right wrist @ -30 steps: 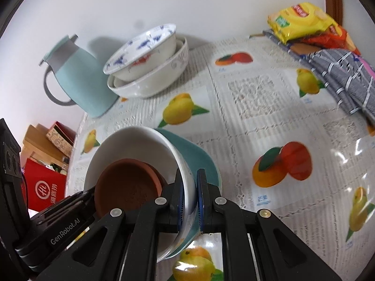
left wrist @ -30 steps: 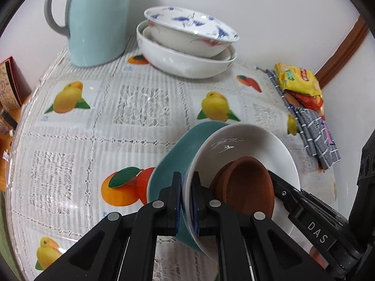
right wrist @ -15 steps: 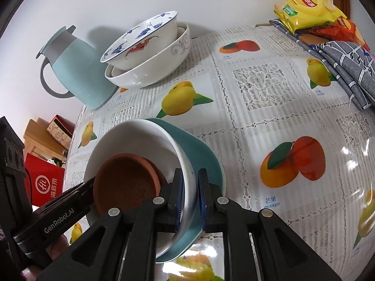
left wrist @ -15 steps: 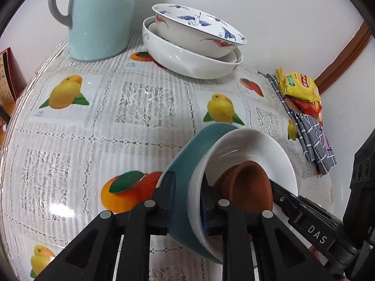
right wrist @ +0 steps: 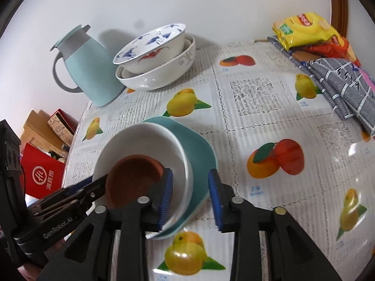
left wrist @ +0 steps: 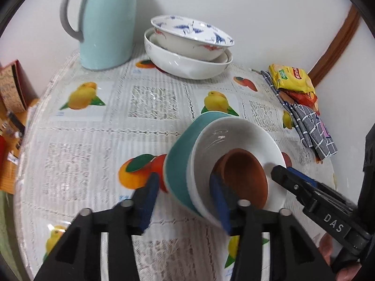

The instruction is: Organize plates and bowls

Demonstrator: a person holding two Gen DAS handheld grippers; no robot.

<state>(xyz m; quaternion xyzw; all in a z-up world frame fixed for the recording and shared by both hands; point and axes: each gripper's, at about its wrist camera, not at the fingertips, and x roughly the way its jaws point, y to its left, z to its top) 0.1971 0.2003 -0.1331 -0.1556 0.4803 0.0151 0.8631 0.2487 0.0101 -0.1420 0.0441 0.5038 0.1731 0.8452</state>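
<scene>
The counter (left wrist: 150, 126), under a white lace-patterned cloth printed with fruit, spread out ahead of both grippers. Far ahead of the left gripper (left wrist: 185, 199) and off to its left, against the wall, stood a pale blue jug (left wrist: 107, 21) with a grey handle. Just right of the jug sat a plain white serving bowl (left wrist: 187, 63), and a blue-patterned bowl (left wrist: 192, 36) lay nested in it, tilted. Well off to the right of the left gripper, a grey checked cloth (left wrist: 307, 126) lay near the counter's edge, with a yellow snack packet (left wrist: 290, 79) beyond it.

Right at the fingertips of both grippers was a nested stack: a teal plate (left wrist: 180, 159) outermost, a white bowl (left wrist: 241, 140) inside it, and a small brown bowl (left wrist: 243, 175) innermost. The stack appeared tipped up, though whether it touched the counter could not be told.

The left gripper was spread wide, one blue pad outside the teal plate and the other inside the white bowl, with clear gaps, so it gripped nothing. The right gripper (right wrist: 191, 196) straddled the opposite rim of the same stack the same way, its jaws wide apart and holding nothing.
</scene>
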